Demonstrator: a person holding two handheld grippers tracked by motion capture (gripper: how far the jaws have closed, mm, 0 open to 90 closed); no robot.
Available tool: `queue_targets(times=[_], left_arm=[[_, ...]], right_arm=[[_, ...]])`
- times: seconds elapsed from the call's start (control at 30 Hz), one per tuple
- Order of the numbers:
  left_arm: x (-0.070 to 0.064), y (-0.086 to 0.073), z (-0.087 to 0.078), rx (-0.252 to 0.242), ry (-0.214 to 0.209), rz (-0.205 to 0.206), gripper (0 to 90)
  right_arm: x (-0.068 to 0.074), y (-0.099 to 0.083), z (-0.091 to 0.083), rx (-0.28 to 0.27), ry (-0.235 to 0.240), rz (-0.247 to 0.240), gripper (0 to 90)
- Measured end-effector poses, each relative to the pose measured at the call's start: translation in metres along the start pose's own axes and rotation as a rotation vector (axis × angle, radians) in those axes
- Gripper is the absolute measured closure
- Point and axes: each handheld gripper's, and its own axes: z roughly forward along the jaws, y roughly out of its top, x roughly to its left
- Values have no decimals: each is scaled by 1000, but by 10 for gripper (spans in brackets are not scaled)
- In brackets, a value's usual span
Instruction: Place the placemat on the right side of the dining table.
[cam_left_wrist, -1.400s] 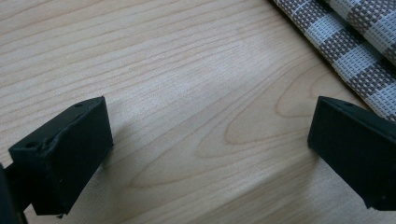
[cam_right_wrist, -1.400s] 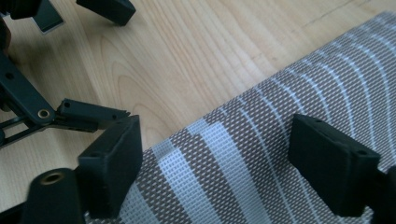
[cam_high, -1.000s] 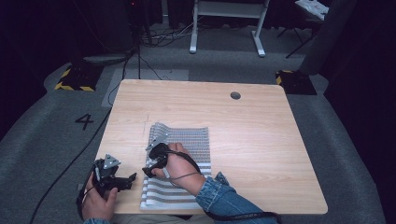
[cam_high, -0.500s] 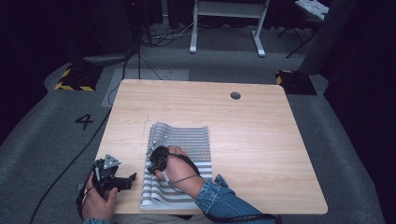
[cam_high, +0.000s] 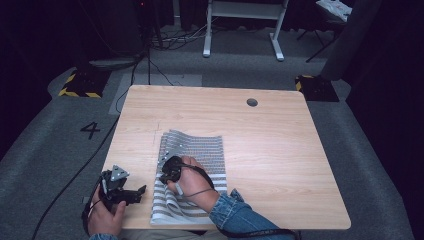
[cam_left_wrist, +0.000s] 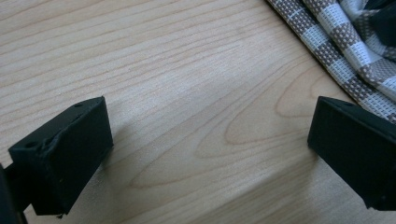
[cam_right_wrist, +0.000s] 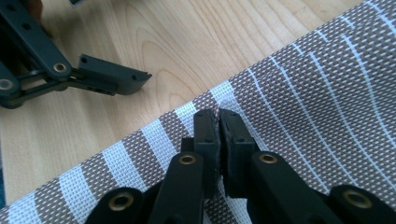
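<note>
A brown-and-white striped cloth (cam_high: 200, 150) lies on the near left part of the wooden table (cam_high: 280, 145), rumpled at its near end. My right gripper (cam_high: 164, 176) rests on the cloth's left edge. In the right gripper view its jaws are shut (cam_right_wrist: 218, 114) with a small pinch of the cloth's edge (cam_right_wrist: 303, 116) at their tips. My left gripper (cam_high: 136, 194) stands open on bare wood just left of the cloth, also seen as the left gripper (cam_right_wrist: 116, 79). Its own view has wide-apart jaws (cam_left_wrist: 210, 140) with nothing between them and the cloth (cam_left_wrist: 345, 37) at the upper right.
A round cable hole (cam_high: 252, 102) sits in the far right part of the table. A black cable (cam_high: 75, 175) trails over the grey floor at the left. A white frame (cam_high: 240, 30) stands beyond the table.
The right hand has shifted slightly at the cloth's left edge and its gripper looks more drawn in. The left gripper has stayed put.
</note>
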Motion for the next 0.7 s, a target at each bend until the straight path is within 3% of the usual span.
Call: queue_targets(times=[0.3, 0.67, 0.7], left_arm=[[0, 1, 1, 1, -5, -4, 0], [0, 2, 2, -2, 6, -9, 0], [0, 2, 2, -2, 7, -11, 1]], right_arm=[[2, 1, -27, -34, -4, -3, 884], [-11, 2, -86, -121, -22, -17, 885], [-11, 2, -91, -125, -22, -1, 885]])
